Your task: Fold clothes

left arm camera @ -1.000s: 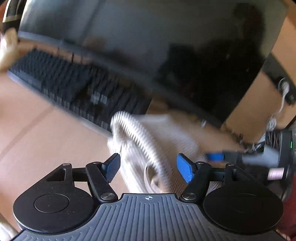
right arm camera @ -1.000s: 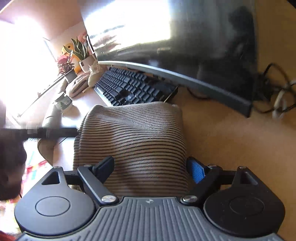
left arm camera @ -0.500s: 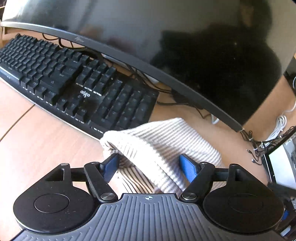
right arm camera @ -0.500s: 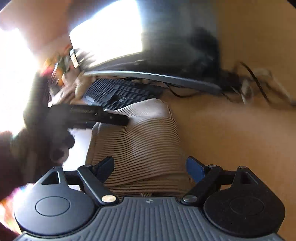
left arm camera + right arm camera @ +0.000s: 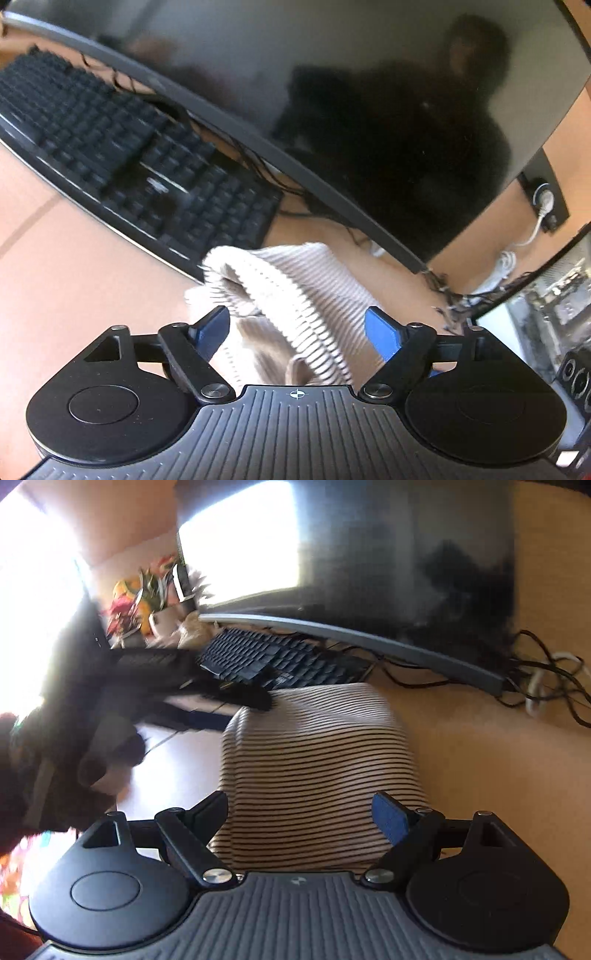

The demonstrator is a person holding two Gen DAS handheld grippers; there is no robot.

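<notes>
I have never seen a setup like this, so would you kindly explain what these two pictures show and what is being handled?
A person holds a two-finger tool in each hand, each with a fisheye camera looking along its fingers. One picture looks out from the left hand-held gripper, the other from the right hand-held gripper. Both stand open, straddling a folded striped garment on a wooden desk; neither is clamped on it. Behind lie a black keyboard and a dark curved monitor. The dark blur at the left of the right view is the other tool.
</notes>
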